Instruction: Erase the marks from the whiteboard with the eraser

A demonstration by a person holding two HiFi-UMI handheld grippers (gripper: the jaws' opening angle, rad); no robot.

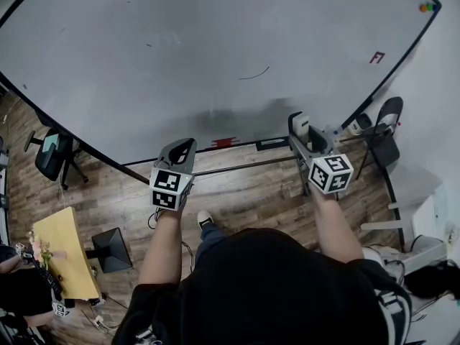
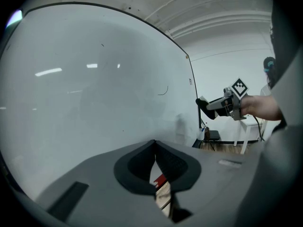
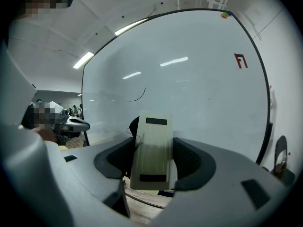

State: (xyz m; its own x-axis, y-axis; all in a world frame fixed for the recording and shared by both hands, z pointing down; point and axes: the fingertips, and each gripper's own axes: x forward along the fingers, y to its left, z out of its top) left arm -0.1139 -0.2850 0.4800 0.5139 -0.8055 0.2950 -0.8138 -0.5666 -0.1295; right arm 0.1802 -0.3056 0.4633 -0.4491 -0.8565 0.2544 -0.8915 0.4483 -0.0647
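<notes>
The whiteboard (image 1: 215,42) fills the far half of the head view, mostly clean, with a grey smudged patch low down toward its right. The wooden floor (image 1: 244,185) lies below it, with a black office chair (image 1: 54,153) at the left and a black folding chair (image 1: 384,131) at the right. The left gripper (image 1: 181,148) is held up near the board's lower edge. In its own view its jaws (image 2: 155,148) stand closed tip to tip with nothing between them. The right gripper (image 1: 302,129) is raised farther right, its jaws clamped on the cream eraser (image 3: 154,136), which stands up between them just before the board's lower right part; whether it touches cannot be told. On the board, a thin curved black line (image 1: 254,73) sits near the middle, a small red mark (image 1: 376,57) to the far right, and coloured magnets (image 1: 428,7) in the top right corner.
</notes>
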